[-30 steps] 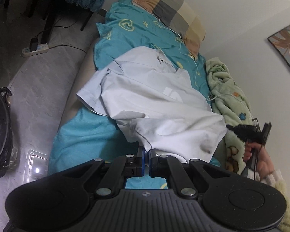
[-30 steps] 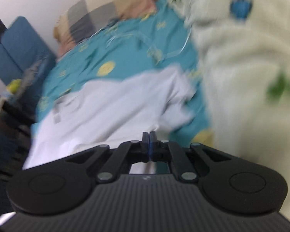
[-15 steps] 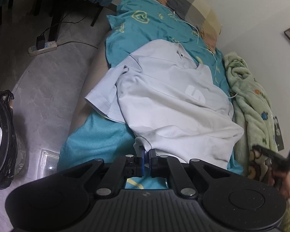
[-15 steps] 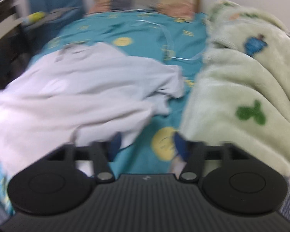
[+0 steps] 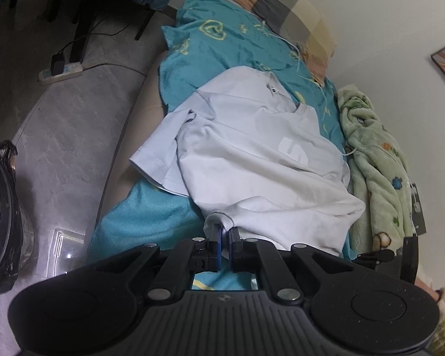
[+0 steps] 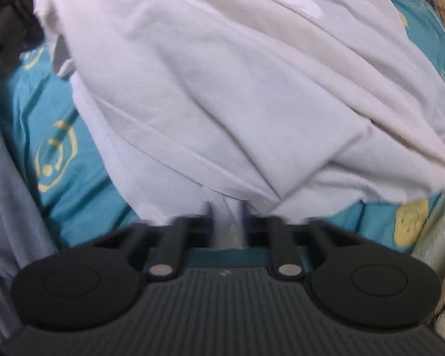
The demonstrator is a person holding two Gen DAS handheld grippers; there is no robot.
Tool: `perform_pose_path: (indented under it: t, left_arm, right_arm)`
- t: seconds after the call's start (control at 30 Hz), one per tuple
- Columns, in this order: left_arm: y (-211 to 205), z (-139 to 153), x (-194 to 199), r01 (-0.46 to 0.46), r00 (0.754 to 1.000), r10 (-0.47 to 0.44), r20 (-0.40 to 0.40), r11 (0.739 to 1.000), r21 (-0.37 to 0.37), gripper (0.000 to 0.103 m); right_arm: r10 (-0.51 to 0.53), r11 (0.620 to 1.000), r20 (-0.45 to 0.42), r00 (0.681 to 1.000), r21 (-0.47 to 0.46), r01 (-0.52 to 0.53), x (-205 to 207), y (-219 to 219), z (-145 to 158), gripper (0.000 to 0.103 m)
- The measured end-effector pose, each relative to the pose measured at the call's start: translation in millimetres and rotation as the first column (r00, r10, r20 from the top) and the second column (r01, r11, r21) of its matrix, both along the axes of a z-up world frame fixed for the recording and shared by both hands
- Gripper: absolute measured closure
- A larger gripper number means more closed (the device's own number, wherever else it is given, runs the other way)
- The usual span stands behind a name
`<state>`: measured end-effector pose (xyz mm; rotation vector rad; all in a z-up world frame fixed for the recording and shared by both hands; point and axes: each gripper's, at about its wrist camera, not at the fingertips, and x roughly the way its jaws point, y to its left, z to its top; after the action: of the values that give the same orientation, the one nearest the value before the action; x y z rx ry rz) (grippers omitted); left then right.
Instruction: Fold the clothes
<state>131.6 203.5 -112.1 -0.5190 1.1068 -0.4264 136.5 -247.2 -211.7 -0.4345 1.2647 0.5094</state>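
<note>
A white T-shirt is lying rumpled across a teal bedsheet printed with yellow figures, its collar pointing toward a checked pillow at the far end and one short sleeve hanging toward the bed's edge above the grey floor. The left gripper is pinching the near hem corner of the shirt, its two fingers drawn close together with a bunch of fabric caught between them. The right gripper is sitting at the other near edge of the shirt, its fingers slightly apart with white cloth lying between them; motion blur is making it impossible to tell whether they are gripping. A green fleece blanket is lying just beside the shirt along the wall.
</note>
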Motion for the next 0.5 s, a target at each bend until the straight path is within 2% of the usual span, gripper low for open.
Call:
perform_pose_path:
  t: [0.2,0.3,0.4,0.5]
  left_arm:
    - [0.8,26.5,-11.6,0.074,0.997,-0.073,0.035,0.997,-0.006,0.099]
    - [-7.5,35.7,-27.1,0.161,0.987,-0.162,0.025,0.987,0.018,0.099]
    - [-22.5,31.5,-47.7,0.257,0.966,-0.255,-0.047,0.964,0.067,0.099]
    - [-41.9,14.0,-70.2,0.344,0.934,-0.324,-0.149,0.928,0.141,0.099]
  right_arm:
    - [-0.017,1.0,0.018,1.0,-0.022,0.017,-26.1,-40.9,52.4,0.1]
    - [0.017,0.998,0.0,1.0,-0.055,-0.017,-49.7,-55.3,74.8,0.1]
    - [0.046,0.995,-0.049,0.998,-0.091,-0.05,-73.0,-64.8,79.4,0.1]
    - [0.038,0.994,-0.102,0.994,-0.098,-0.048,-89.7,-68.7,65.9,0.1]
